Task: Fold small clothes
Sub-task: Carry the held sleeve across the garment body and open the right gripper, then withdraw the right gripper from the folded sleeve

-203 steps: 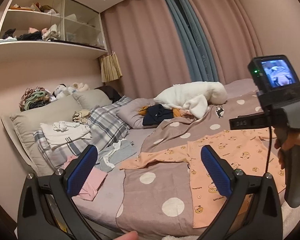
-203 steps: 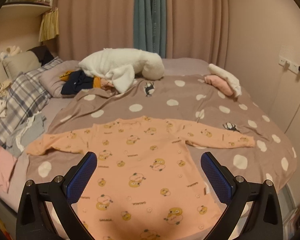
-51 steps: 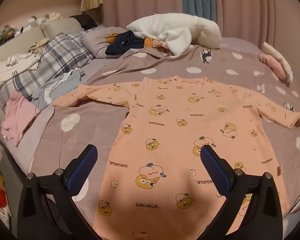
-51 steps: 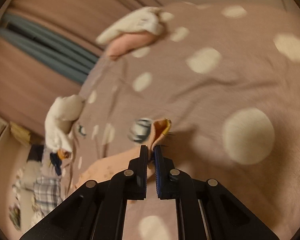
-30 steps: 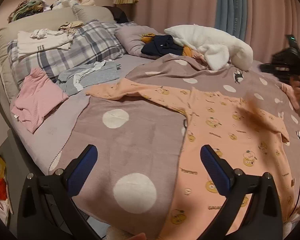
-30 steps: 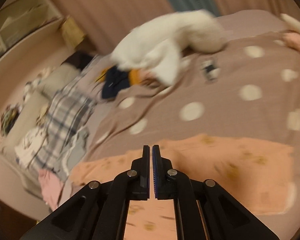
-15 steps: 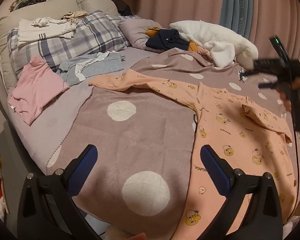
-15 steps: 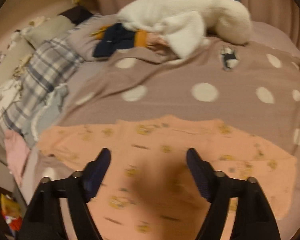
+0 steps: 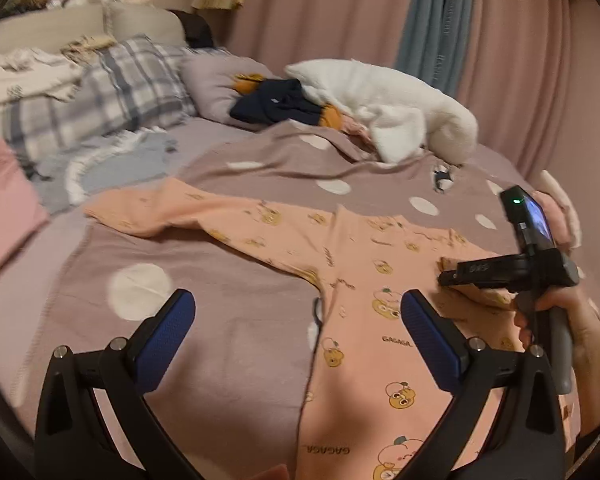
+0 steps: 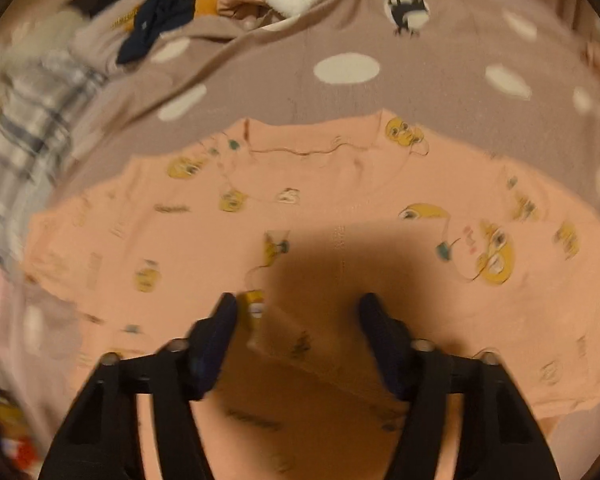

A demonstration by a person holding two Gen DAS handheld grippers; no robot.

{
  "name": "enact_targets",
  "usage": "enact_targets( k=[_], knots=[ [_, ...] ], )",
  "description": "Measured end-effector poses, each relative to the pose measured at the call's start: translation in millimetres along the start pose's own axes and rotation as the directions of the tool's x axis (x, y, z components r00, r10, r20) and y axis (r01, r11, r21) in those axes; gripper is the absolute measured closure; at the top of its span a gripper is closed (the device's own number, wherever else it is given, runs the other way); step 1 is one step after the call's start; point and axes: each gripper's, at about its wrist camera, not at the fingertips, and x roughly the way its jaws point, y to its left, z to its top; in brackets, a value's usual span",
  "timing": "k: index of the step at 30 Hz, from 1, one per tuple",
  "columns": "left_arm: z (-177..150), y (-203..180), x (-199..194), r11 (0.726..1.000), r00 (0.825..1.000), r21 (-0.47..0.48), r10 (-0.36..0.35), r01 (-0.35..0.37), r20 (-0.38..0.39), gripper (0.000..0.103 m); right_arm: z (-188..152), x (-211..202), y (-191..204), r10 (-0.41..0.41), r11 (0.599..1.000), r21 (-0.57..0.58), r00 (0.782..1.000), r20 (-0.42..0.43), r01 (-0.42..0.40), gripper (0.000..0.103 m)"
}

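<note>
Change since earlier: since half a second ago the right gripper (image 10: 296, 314) has been brought lower over the peach shirt (image 9: 364, 280), and the folded-in right sleeve (image 10: 296, 344) is now seen just beneath its fingers; the left gripper (image 9: 298, 330) has been kept hovering wide open over the shirt's left edge.
Bed: a taupe blanket with white dots (image 9: 204, 320) is spread across it, and every place below is given relative to the peach shirt.
Peach shirt: it is laid flat on the blanket, neck toward the curtains, printed with yellow cartoon faces; its left sleeve (image 9: 148, 216) is stretched out straight toward the pillows, while its right sleeve is doubled back onto the chest.
Curtains: pink curtains (image 9: 324, 20) with a blue-grey panel (image 9: 432, 20) are hung behind the bed, beyond the shirt's neck.
White fleece: a bulky white fleece garment (image 9: 384, 108) is heaped beyond the shirt's neck, with a navy garment (image 9: 272, 106) lying against it.
Plaid pillow: a grey plaid pillow (image 9: 100, 92) is propped beyond the outstretched left sleeve, and a grey garment (image 9: 112, 160) is lying between the two.
Pink garment: a pink garment (image 9: 4, 208) is spread far past the left cuff.
Left gripper: its fingers are held wide apart, nothing between them, above the shirt's left side seam.
Right gripper: its fingers are parted, gripping nothing, close over the folded sleeve; whether cloth is touched cannot be told through the blur.
</note>
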Motion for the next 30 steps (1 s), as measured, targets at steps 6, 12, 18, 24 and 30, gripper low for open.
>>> enact_targets(
  k=[6, 12, 18, 24, 30],
  knots=[
    [-28.4, 12.1, 22.6, 1.000, 0.993, 0.018, 0.025, -0.023, -0.115, 0.000, 6.5, -8.4, 1.2, -0.068, 0.997, 0.045, 0.997, 0.043, 0.066, 0.086],
    [-43.3, 30.8, 11.1, 0.998, 0.997, 0.040, 0.056, -0.054, -0.060, 0.000, 16.1, -33.0, 4.5, 0.137, 0.977, 0.142, 0.979, 0.153, -0.159, 0.087],
    [-37.7, 51.2, 1.4, 0.993, 0.999, -0.112, -0.050, 0.049, -0.004, 0.000, 39.5, -41.8, 71.3, 0.281, 0.953, 0.051, 0.935, 0.218, -0.298, 0.087],
    [-39.2, 44.4, 12.1, 0.996, 0.998, -0.068, 0.059, -0.060, -0.003, 0.000, 34.4, 0.3, 128.9, 0.402, 0.907, 0.100, 0.912, 0.081, -0.409, 0.044],
    [-50.1, 74.2, 16.9, 0.958, 1.000, -0.288, 0.004, -0.008, -0.014, 0.000, 3.7, -27.2, 115.8, 0.392, 0.913, 0.088, 0.916, 0.084, -0.399, 0.021]
  ],
)
